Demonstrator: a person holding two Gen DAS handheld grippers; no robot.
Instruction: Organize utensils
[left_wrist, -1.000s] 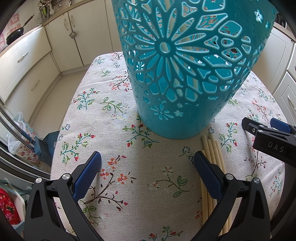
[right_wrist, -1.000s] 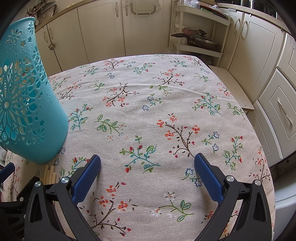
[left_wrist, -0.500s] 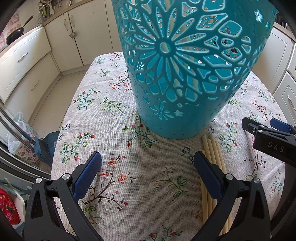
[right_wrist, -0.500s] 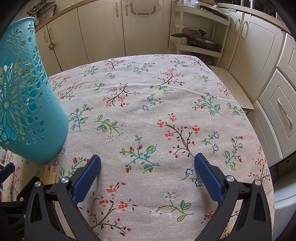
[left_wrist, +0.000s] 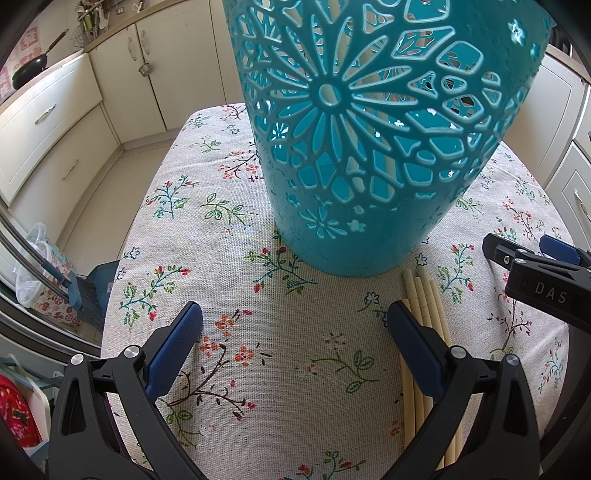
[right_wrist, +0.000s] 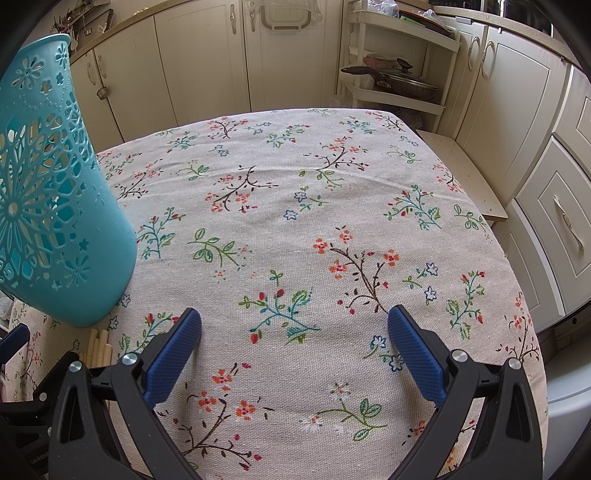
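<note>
A tall teal openwork utensil holder (left_wrist: 369, 122) stands upright on the floral tablecloth (left_wrist: 229, 258); pale sticks show through its holes. Several pale wooden chopsticks (left_wrist: 428, 302) lie flat just in front of its base, partly under my left gripper's right finger. My left gripper (left_wrist: 293, 332) hovers open over the cloth, nothing between its blue pads. In the right wrist view the holder (right_wrist: 55, 206) is at the far left with the chopstick (right_wrist: 98, 343) ends below it. My right gripper (right_wrist: 294, 338) is open over bare cloth, and its black body (left_wrist: 535, 280) shows at the left view's right edge.
White kitchen cabinets (right_wrist: 207, 55) ring the table. A shelf rack with a lidded pan (right_wrist: 399, 83) stands beyond the far right corner. A low wooden bench (right_wrist: 465, 177) runs along the table's right side. A frying pan (left_wrist: 29, 70) rests on the left counter.
</note>
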